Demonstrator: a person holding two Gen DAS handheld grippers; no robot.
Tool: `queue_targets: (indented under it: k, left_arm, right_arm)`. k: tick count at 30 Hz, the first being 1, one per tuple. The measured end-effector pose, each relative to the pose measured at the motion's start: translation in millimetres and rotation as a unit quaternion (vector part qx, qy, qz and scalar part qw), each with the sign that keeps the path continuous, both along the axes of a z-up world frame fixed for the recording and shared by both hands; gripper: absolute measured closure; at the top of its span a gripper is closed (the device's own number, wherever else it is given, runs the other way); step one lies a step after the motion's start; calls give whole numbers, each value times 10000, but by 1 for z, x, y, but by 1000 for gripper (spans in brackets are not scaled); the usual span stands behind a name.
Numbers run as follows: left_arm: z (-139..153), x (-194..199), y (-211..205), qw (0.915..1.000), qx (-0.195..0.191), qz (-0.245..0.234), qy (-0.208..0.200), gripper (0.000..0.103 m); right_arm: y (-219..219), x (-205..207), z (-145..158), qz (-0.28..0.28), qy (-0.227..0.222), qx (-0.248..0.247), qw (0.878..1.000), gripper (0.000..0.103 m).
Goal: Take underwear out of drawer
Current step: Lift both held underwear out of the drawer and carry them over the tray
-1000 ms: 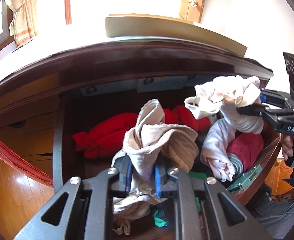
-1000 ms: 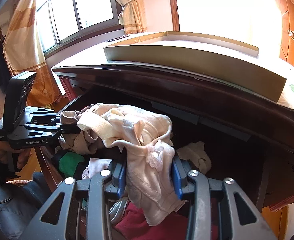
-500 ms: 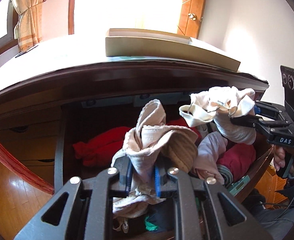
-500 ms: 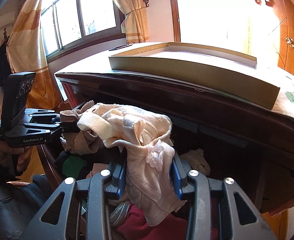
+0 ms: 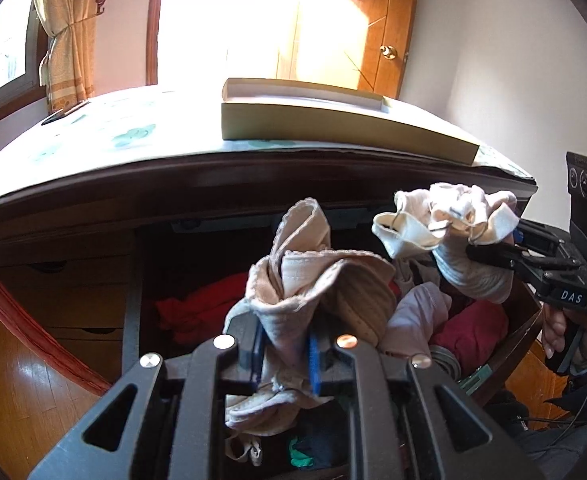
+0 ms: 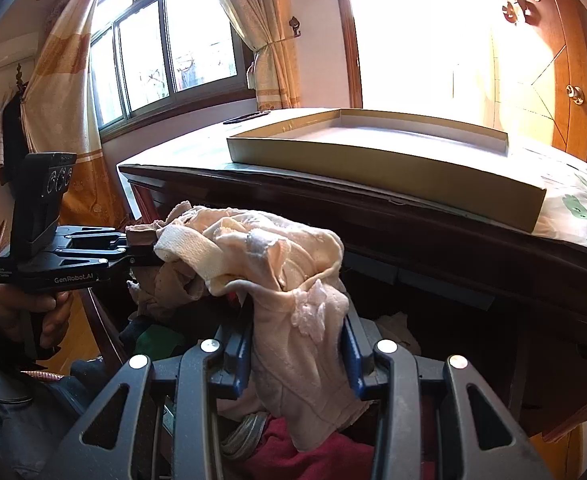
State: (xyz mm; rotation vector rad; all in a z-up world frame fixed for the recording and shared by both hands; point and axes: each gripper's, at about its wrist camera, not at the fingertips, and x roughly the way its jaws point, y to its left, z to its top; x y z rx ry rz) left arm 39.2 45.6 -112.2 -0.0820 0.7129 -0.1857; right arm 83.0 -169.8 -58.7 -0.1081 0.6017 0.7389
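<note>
Left tool (image 5: 283,360) pinching a beige underwear bundle (image 5: 313,280), blue pads pressed into the cloth on both sides. Bundle raised above the open drawer (image 5: 133,320), scalloped edge standing up toward the dark desk (image 5: 253,176) lip, loose tail hanging down between the fingers. Right tool (image 6: 297,356) likewise clamped on a cream underwear piece (image 6: 269,256), cloth billowing over the pads and draping down over the red garment (image 6: 313,456) below.

In the left wrist view, right tool (image 5: 489,250) to the right, cream piece (image 5: 445,216) held about level with the desk's front edge, apart from the beige bundle. In the right wrist view, left tool (image 6: 133,246) at the left, its bundle (image 6: 165,280) touching or just behind the cream piece; cannot tell which.

Inside the drawer: red clothing (image 5: 205,304) at the back left, a pale pink garment (image 5: 417,316) and dark red cloth (image 5: 469,328) at the right, something green (image 5: 299,450) near the front. Drawer's left wall dark and upright, right rim (image 5: 525,320) curved, close under the right tool.

On the desk top, a shallow cardboard box (image 6: 373,156) near the front edge, overhanging the space above both bundles. Open air between the bundles and the desk lip.
</note>
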Motion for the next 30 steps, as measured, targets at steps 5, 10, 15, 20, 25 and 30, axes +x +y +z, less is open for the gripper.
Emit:
queue_targets:
  k: [5,10,15,20,25,30]
  left_arm:
    - [3,-3,-1,10000,-20,17,-86,88]
    - [5,-5,-1,9998,-41,43,-169,88]
    - [10,-7,1,9994,-70,115,-330,88]
    - [16,-10,1,9986,-48,133,-500,88]
    - [23,-16,-2,9974,-11,104,-718,89]
    - [32,-22,-5,9955,52,79,-943,89]
  right_arm:
    - [-2,-3,2,23,-109,124,9999,63]
    - [-1,-7,3,50,-173,185,9997,63]
    - [-3,-10,3,41,-253,274,9993,63]
    - [-3,-15,6,4,-377,327,9988,63]
    - [-4,-19,11,-29,-527,412,9978,63]
    - [-5,-25,16,-35,-680,483,9965,63]
